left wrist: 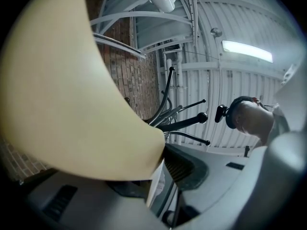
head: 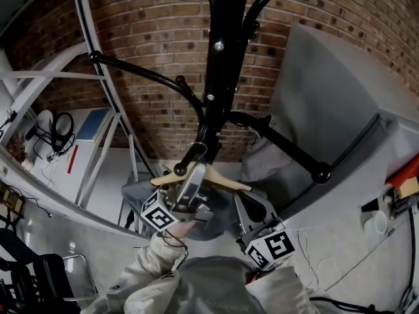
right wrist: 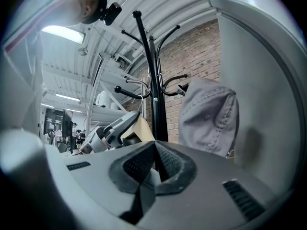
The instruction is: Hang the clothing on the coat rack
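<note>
1. One coat rack [head: 219,57] dead ahead, black against the brick wall [head: 157,38].
2. Shut tight on the wooden hanger [head: 226,180]: left gripper [head: 188,178], right at the rack's pole.
3. Grey clothing [head: 136,198] draped under the hanger, beside the pole.
4. Just right of the pole, right gripper [head: 251,207], jaws pressed together, pads touching.

one coat rack [head: 222,57]. one wooden hanger [head: 228,182]. one dark grey garment [head: 134,195]. one pale grey cap [right wrist: 208,116]. two hand-held tools, a left gripper [head: 194,175] and a right gripper [head: 250,208]. one brick wall [head: 150,31]. one pair of headphones [head: 62,129].
</note>
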`<state>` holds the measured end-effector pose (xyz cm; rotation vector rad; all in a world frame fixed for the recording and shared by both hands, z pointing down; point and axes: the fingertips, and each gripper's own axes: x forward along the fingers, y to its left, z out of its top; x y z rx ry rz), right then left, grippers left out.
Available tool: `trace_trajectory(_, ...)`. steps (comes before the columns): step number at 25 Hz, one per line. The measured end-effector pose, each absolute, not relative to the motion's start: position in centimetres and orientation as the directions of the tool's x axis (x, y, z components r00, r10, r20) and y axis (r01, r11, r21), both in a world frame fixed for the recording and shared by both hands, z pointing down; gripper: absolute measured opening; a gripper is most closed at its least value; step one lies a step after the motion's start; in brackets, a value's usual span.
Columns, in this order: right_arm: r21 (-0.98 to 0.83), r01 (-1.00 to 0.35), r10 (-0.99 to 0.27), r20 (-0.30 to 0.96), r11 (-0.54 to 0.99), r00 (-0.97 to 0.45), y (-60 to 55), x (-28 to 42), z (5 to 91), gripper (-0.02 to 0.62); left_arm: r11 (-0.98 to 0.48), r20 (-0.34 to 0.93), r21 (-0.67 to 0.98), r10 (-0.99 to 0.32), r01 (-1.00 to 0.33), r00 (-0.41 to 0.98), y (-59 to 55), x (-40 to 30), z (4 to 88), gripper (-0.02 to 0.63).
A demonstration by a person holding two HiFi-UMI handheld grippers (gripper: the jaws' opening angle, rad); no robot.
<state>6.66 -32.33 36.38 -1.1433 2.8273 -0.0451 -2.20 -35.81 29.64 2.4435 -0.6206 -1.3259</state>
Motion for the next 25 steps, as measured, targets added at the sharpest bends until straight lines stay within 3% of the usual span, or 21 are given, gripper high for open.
trace_trajectory(16,-0.094,-0.635,-0.64,-0.036,0.767,-0.768,-30.8,7.2,38.5,0.025,-0.813,-0.674,0.509,-0.581,-0.284,0.456,-35.2,-1.2,32.7,0.121)
trace_trajectory(25,-0.168,-0.599,-0.607,0.009,0.783,-0.795,-28.5,6.5,41.4,0.025,-0.733,-0.554,0.563,-0.678,-0.381,0.484,-32.5,-0.7,37.4,0.121)
